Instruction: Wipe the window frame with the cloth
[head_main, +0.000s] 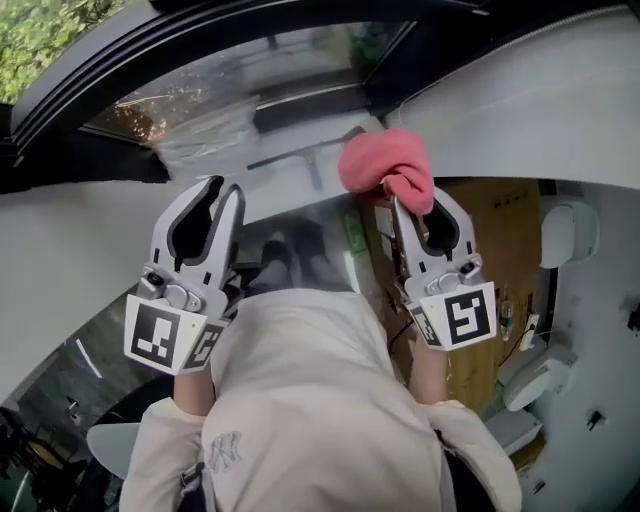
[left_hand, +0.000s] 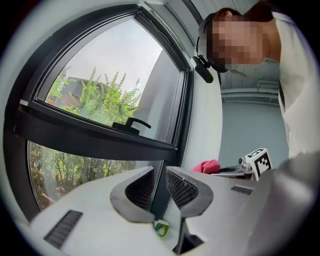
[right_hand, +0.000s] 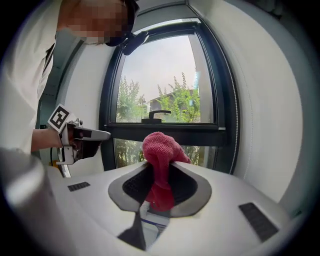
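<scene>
A pink cloth (head_main: 385, 160) is bunched up and held in my right gripper (head_main: 409, 198), which is shut on it; part of the cloth hangs down between the pads (right_hand: 159, 147). The dark window frame (right_hand: 165, 131) with its handle (right_hand: 156, 116) stands straight ahead of that gripper, and the cloth is apart from it. My left gripper (head_main: 226, 188) is raised beside it at the left, its jaws together but for a thin slit, holding nothing. The left gripper (left_hand: 159, 172) faces the frame's crossbar (left_hand: 100, 137) and upright. The cloth (left_hand: 206, 166) shows at the right in the left gripper view.
White curved wall surrounds the window (head_main: 520, 110). A brown board (head_main: 505, 235) and white fittings (head_main: 560, 235) stand at the right. The person's light sweater (head_main: 320, 400) fills the lower head view. Trees show beyond the glass (left_hand: 95, 100).
</scene>
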